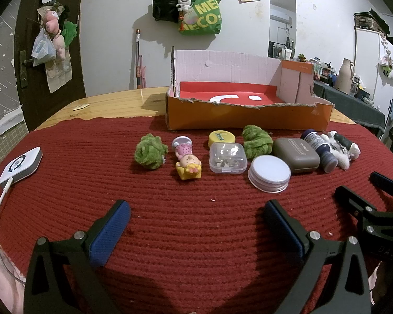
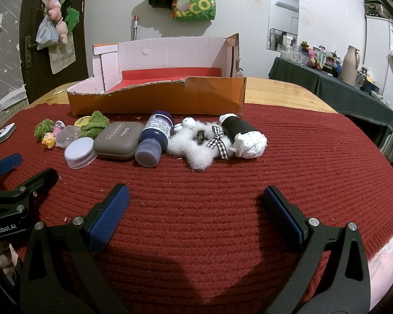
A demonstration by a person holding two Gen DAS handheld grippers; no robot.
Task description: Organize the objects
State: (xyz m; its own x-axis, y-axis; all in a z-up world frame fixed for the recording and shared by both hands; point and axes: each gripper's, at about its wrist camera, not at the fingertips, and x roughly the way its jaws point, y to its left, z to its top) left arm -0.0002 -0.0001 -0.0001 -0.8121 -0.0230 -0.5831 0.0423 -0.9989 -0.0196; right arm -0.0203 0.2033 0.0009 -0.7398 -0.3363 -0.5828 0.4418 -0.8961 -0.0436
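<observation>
Two pairs of tongs hover over the red knitted cloth [image 1: 65,183] on the wooden counter [image 1: 112,102], both with their blue pads wide apart and nothing between them: the left tongs [image 1: 196,230] and the right tongs [image 2: 196,219].

All the things to organize lie ahead of the tongs in a row across the cloth, and the torn orange cardboard box [image 1: 249,117], empty on its red floor, stands just behind that row. Judging by position, the left tongs are nearer the green fuzzy ball [image 1: 149,154], the little doll figure [image 1: 188,161], the clear plastic case [image 1: 228,158], the yellow lid [image 1: 222,138] and the white-lidded jar [image 1: 269,172]. The right tongs face the dark blue bottle [image 2: 154,138], which lies on its side with its cap toward the camera, the white fluffy hair clip [image 2: 194,141] with a checked bow, and the black roll [image 2: 243,136], whose long axis also runs toward the viewer.

Readable writing: the grey compact [image 2: 118,142] says "EYE SHADOW" and "novo"; the left tool's body, seen from the right wrist, reads "GenRobot.AI"; the green bag [image 2: 196,2] on the wall shows "ME" and "MECO". The bottle's label is too small to read.
</observation>
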